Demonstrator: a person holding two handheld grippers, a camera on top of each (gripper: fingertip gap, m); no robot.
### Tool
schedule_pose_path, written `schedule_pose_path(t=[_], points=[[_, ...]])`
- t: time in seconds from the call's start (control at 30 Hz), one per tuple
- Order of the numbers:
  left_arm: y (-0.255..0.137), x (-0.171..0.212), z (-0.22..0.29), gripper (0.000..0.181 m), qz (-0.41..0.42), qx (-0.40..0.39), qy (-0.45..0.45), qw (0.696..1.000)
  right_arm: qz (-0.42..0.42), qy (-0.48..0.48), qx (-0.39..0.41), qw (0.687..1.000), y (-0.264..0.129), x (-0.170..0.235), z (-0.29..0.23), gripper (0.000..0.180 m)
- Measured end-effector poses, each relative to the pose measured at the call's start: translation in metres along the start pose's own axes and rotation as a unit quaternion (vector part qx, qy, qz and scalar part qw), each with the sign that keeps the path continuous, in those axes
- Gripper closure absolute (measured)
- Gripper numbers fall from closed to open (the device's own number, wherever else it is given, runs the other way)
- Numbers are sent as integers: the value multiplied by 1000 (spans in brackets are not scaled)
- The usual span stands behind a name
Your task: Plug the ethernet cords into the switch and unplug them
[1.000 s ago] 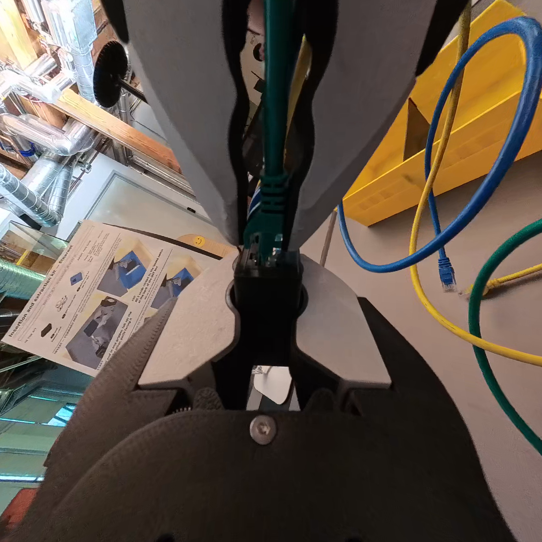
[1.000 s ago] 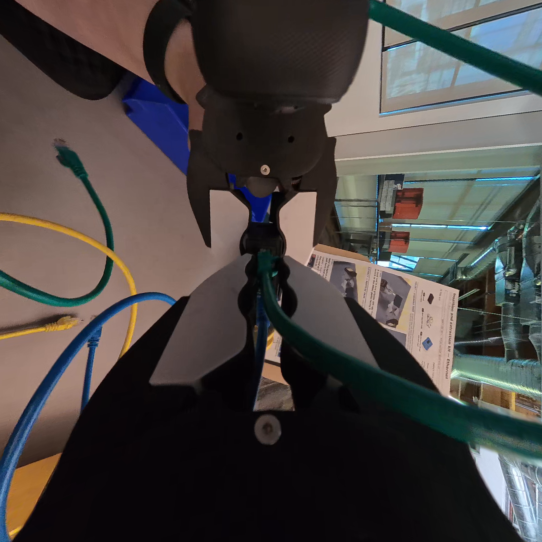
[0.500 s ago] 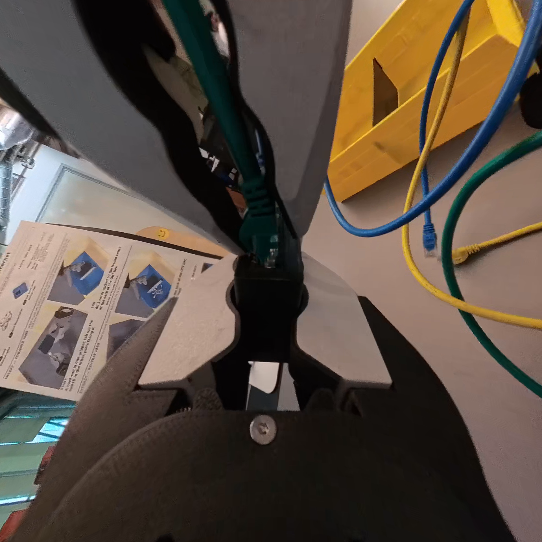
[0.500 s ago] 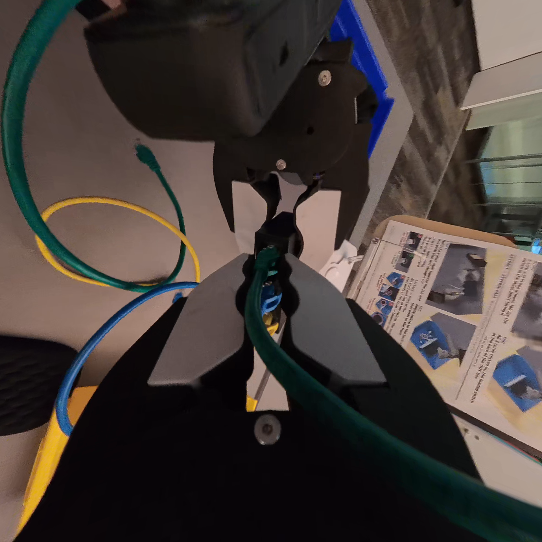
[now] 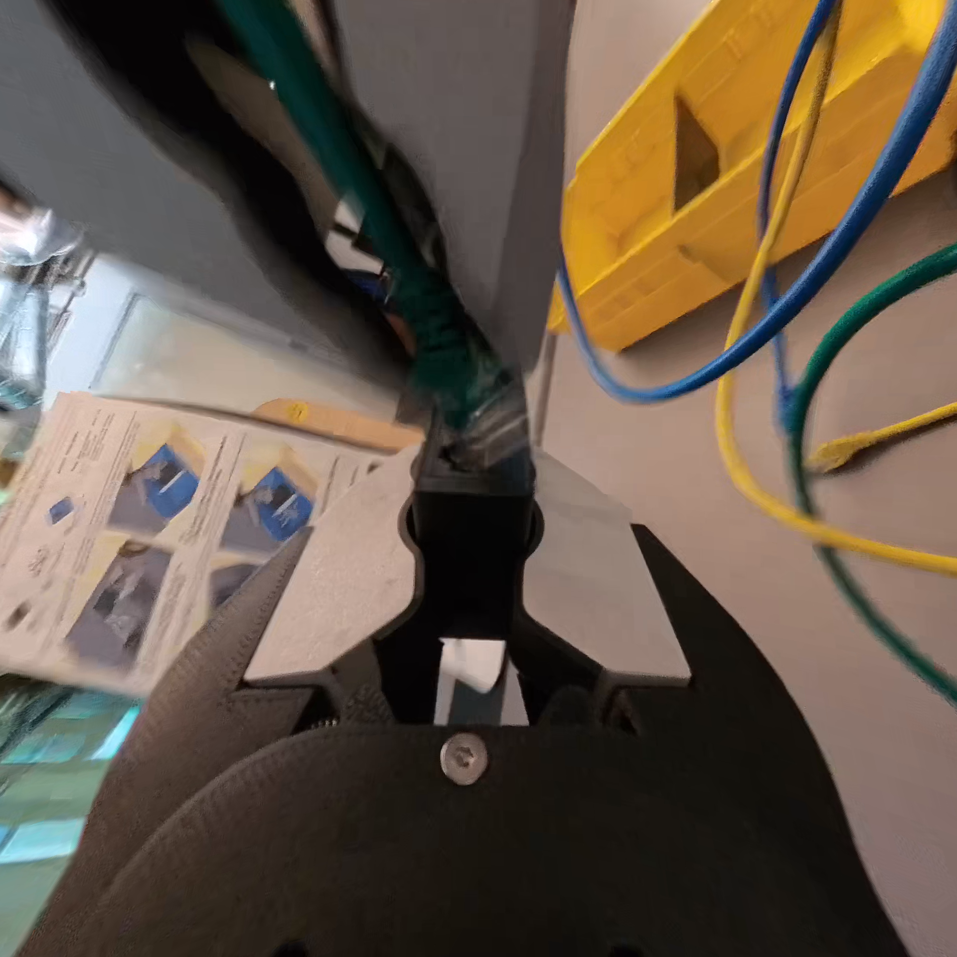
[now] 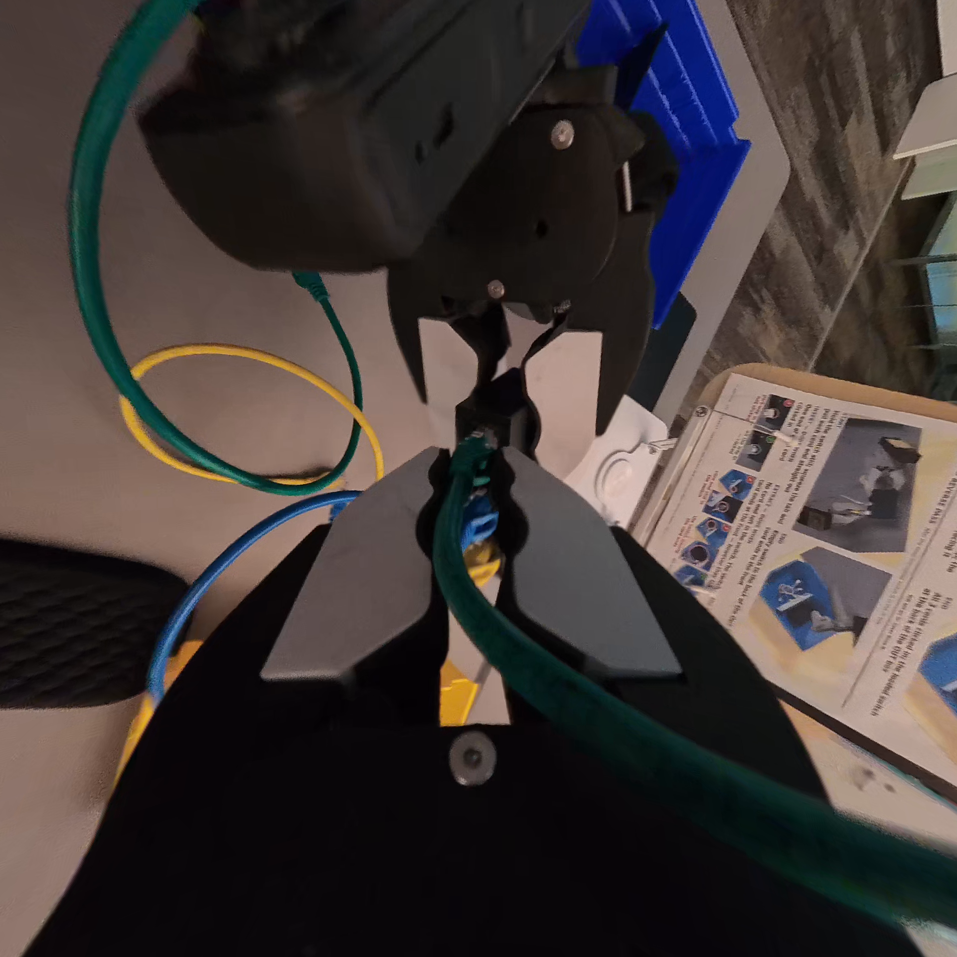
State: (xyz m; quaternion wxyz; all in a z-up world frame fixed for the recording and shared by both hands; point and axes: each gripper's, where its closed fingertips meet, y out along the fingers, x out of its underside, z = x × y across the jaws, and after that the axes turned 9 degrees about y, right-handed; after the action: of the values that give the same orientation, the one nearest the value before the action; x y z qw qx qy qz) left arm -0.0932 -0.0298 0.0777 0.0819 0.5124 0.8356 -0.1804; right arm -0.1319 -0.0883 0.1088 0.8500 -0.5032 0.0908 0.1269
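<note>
My left gripper (image 5: pixel 474 466) is shut on a small black switch (image 5: pixel 474 544) and holds it above the grey table. My right gripper (image 6: pixel 468 455) faces it, shut on the green ethernet cord (image 6: pixel 518 647) just behind the plug. The green plug (image 5: pixel 455 373) meets the switch's port at a slant; blur hides how deep it sits. In the right wrist view the switch (image 6: pixel 489 414) sits between the left gripper's (image 6: pixel 494 399) fingers. The green cord loops away over the table (image 6: pixel 93 259).
Loose blue (image 5: pixel 828 269), yellow (image 5: pixel 751 466) and green (image 5: pixel 828 373) cords lie on the table. A yellow bin (image 5: pixel 725 181) stands behind them. A blue bin (image 6: pixel 689 129) is at the table edge. A printed instruction sheet (image 6: pixel 828 544) on a board lies beside the grippers.
Both grippers have swung and tilted together, with the plug staying at the switch. The green plug now leans more to one side of the port. The views are blurred by motion.
</note>
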Motion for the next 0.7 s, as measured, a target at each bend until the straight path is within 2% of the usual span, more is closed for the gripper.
schedule_pose_path(t=[0.03, 0.07, 0.1, 0.13, 0.2, 0.27, 0.43, 0.53, 0.7], points=[[2, 26, -9, 151, -61, -20, -5, 998, 14, 18, -110, 994, -5, -4, -32, 165], [0, 41, -10, 151, -73, -3, -30, 997, -7, 23, -103, 994, 0, 3, -36, 165], [-6, 38, -13, 151, -49, 7, -59, 997, -42, -16, -35, 998, 5, 19, -24, 164], [-11, 29, -20, 151, -29, -7, -67, 997, -22, -20, -10, 1000, 2, 19, -19, 165], [-16, 23, -26, 151, -18, -31, -56, 998, 49, 22, -15, 998, -14, -1, -22, 165], [-15, 34, -28, 151, -38, -38, -47, 997, 105, 27, 0, 994, -29, -13, -24, 165], [-16, 72, -35, 151, -102, -61, -33, 992, 185, 82, 66, 977, -77, -9, -8, 165], [-12, 79, -33, 151, -123, -60, -31, 990, 212, 86, 124, 966, -109, -7, 1, 166], [4, 98, -22, 151, -167, -44, -41, 984, 239, 70, 175, 953, -152, -15, -3, 166]])
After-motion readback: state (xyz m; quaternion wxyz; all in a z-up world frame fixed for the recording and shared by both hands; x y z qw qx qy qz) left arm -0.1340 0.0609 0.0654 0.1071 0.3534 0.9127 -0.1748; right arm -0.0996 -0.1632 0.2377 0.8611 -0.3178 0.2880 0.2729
